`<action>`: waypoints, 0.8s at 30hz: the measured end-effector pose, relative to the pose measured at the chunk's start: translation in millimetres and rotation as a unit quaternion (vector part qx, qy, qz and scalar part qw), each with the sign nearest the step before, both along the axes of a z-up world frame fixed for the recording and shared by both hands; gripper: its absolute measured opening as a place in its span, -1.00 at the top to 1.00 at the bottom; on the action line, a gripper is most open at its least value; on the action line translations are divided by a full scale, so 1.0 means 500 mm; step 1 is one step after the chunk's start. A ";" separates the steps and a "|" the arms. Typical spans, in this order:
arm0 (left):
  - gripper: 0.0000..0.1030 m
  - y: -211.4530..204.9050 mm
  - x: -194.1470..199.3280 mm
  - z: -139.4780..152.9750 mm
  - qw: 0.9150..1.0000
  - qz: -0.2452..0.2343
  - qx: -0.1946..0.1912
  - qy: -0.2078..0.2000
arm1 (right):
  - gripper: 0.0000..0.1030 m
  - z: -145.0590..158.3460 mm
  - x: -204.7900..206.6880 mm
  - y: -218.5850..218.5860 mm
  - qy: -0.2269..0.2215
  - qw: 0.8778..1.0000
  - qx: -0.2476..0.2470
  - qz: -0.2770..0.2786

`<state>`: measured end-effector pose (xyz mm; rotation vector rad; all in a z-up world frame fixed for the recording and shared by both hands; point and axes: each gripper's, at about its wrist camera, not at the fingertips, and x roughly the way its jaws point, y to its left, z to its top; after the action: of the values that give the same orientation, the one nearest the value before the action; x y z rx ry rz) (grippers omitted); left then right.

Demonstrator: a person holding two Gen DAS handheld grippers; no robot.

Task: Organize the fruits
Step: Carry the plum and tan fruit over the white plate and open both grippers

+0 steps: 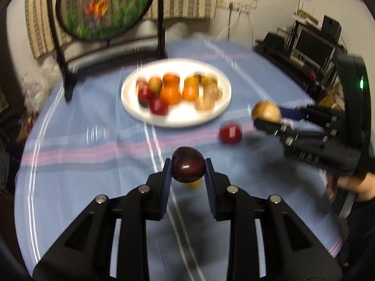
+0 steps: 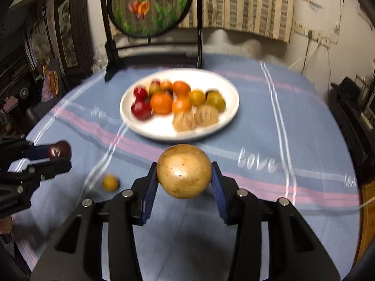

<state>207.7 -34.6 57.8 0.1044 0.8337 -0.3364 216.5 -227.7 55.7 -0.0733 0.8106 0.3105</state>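
Observation:
My left gripper (image 1: 188, 167) is shut on a dark red plum (image 1: 188, 167) and holds it above the blue cloth; it also shows in the right wrist view (image 2: 58, 155) with the plum (image 2: 59, 149). My right gripper (image 2: 184, 174) is shut on a tan round fruit (image 2: 184, 174), also seen at the right of the left wrist view (image 1: 267, 117) with the fruit (image 1: 266, 111). A white plate (image 1: 220, 107) (image 2: 159, 128) ahead holds several red, orange, yellow and tan fruits. A red fruit (image 1: 230, 132) and a small yellow fruit (image 2: 110, 182) (image 1: 194, 183) lie on the cloth.
A black stand with a round fish picture (image 1: 105, 7) (image 2: 152, 4) stands behind the plate. The blue striped cloth (image 2: 281, 140) covers the table. Dark shelves with equipment (image 1: 311, 46) are at the far right.

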 end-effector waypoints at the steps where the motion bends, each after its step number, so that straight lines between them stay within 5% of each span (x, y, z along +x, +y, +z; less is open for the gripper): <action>1: 0.46 -0.005 0.030 0.014 1.000 0.004 0.000 -0.005 | 0.14 0.009 0.015 0.001 -0.006 1.000 0.003 0.002; 10: 0.46 -0.041 0.287 -0.030 0.999 0.043 -0.005 0.017 | 0.13 -0.020 0.240 0.015 0.024 0.997 0.077 -0.019; 19: 0.44 -0.048 0.400 -0.080 0.997 0.070 0.005 0.029 | 0.11 -0.082 0.353 0.026 0.045 0.996 0.055 -0.051; 23: -0.20 -0.037 0.404 -0.084 0.994 0.105 0.011 0.019 | 0.09 -0.083 0.353 0.029 0.034 0.998 0.026 -0.053; 24: -0.22 -0.035 0.403 -0.082 0.994 0.107 0.010 0.018 | -0.05 -0.083 0.351 0.025 0.034 0.997 0.030 -0.055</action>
<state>409.1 -51.9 16.8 0.0271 0.8762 -0.1275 391.8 -215.3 14.3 0.0374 0.8694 0.2337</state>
